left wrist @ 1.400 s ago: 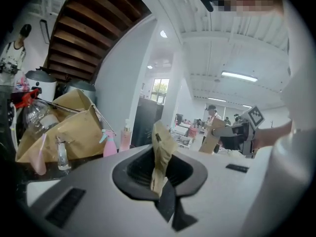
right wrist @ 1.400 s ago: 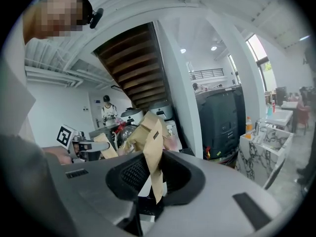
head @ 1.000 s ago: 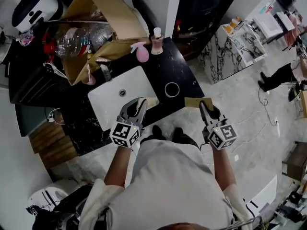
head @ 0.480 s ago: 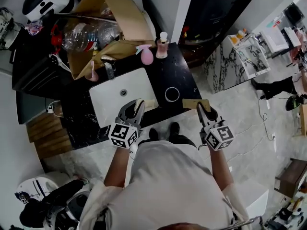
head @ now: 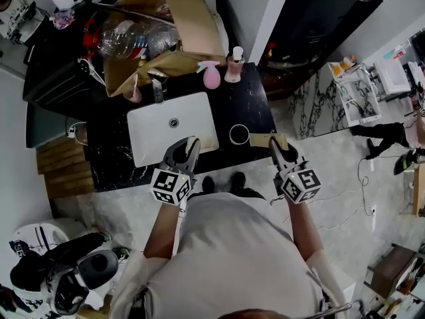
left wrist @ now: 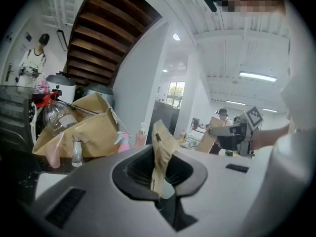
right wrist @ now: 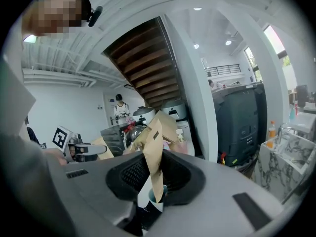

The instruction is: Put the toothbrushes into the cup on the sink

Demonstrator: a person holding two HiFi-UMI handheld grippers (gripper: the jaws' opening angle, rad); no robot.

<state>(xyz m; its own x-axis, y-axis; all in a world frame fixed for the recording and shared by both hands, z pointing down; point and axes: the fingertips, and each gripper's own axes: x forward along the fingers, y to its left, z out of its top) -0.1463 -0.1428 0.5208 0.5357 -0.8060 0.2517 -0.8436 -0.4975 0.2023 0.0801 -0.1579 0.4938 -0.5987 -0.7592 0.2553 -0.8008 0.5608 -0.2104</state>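
In the head view a white-rimmed cup (head: 238, 134) stands on the black counter (head: 249, 105), right of the white sink (head: 163, 135). My left gripper (head: 192, 143) is shut on a tan paper toothbrush packet (head: 208, 142) over the sink's front right corner. My right gripper (head: 275, 143) is shut on a second tan packet (head: 263, 139), just right of the cup. In the left gripper view the packet (left wrist: 161, 149) stands upright between the jaws. In the right gripper view the other packet (right wrist: 154, 157) hangs over the cup (right wrist: 148, 198). No bare toothbrush shows.
An open cardboard box (head: 174, 18) with plastic bottles (head: 126, 42) stands behind the sink. A tap (head: 157, 88), a pink spray bottle (head: 211, 77) and a pump bottle (head: 234, 65) line the counter's back. A marble cabinet (head: 332, 92) stands to the right; people stand in the background.
The head view has swung, so the counter sits a little lower and further right in the frame. Both grippers keep their packets and stay at the counter's front edge.
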